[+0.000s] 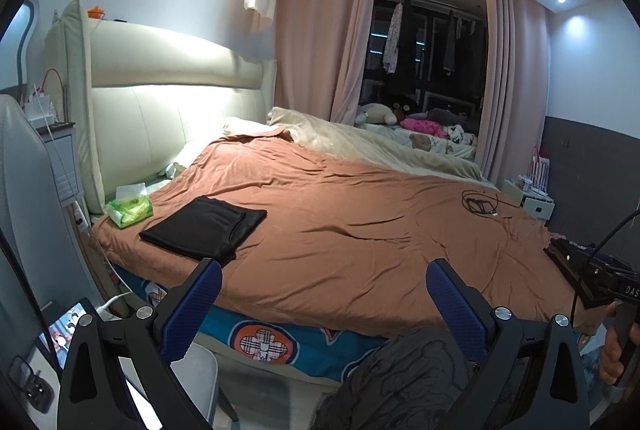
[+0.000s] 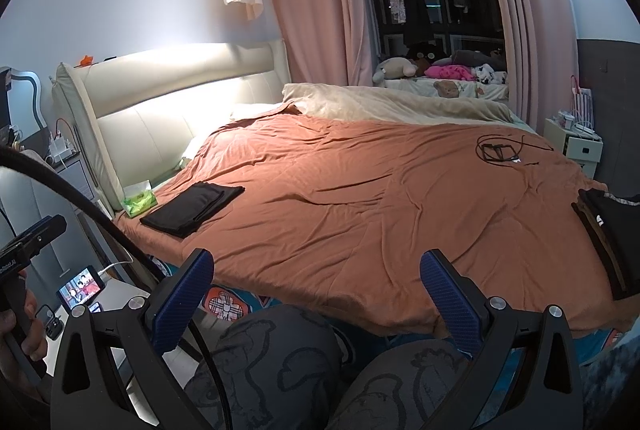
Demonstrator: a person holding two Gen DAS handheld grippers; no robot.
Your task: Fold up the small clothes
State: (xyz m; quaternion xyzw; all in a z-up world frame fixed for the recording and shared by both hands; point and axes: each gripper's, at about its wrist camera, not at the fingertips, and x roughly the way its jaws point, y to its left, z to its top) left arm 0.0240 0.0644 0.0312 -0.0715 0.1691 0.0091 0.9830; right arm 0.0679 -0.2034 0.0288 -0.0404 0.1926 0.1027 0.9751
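While you held both grippers off the bed's (image 2: 360,214) near edge, jaws spread and empty, the unfolded dark clothes (image 2: 612,238) lay at its right corner, nearest your right gripper (image 2: 316,294); left gripper (image 1: 324,304) farther.

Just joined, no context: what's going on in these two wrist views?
A person sits at the edge of a bed, holding a gripper in each hand. Left gripper and right gripper are both open and empty, hovering above the orange blanket. One folded black garment lies near the green tissue pack. Dark clothes sit at the bed's right edge, untouched.
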